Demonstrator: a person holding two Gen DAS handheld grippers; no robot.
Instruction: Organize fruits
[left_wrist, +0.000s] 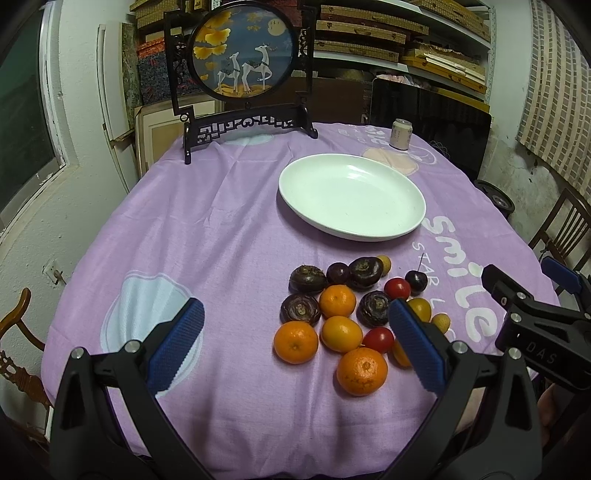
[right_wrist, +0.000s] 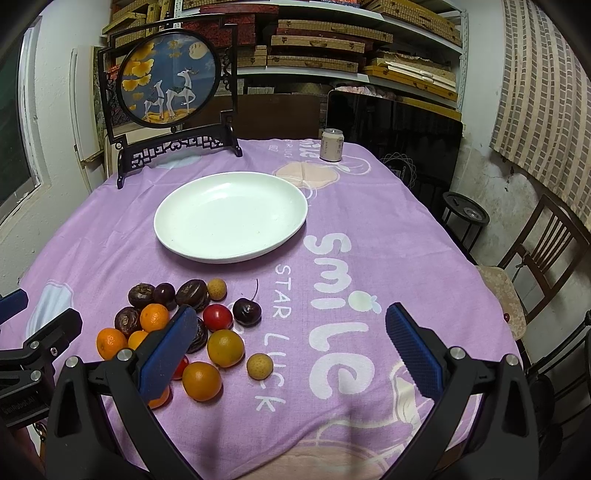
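A pile of fruit lies on the purple cloth: several oranges (left_wrist: 362, 371) (right_wrist: 201, 380), dark water chestnuts (left_wrist: 300, 308) (right_wrist: 192, 293), red cherry tomatoes (left_wrist: 397, 288) (right_wrist: 217, 318), a dark cherry (right_wrist: 246, 311) and small tan longans (right_wrist: 259, 365). An empty white plate (left_wrist: 351, 196) (right_wrist: 230, 216) sits beyond the pile. My left gripper (left_wrist: 295, 339) hovers open over the near left of the pile, holding nothing. My right gripper (right_wrist: 291, 347) is open and empty, to the right of the fruit. Its black body (left_wrist: 532, 325) shows at the right edge of the left wrist view.
A round deer picture in a black stand (left_wrist: 243, 55) (right_wrist: 170, 77) is at the table's far left. A drink can (left_wrist: 400, 133) (right_wrist: 331, 144) stands at the far edge. A dark screen (right_wrist: 395, 125) and wooden chairs (right_wrist: 546, 251) flank the table.
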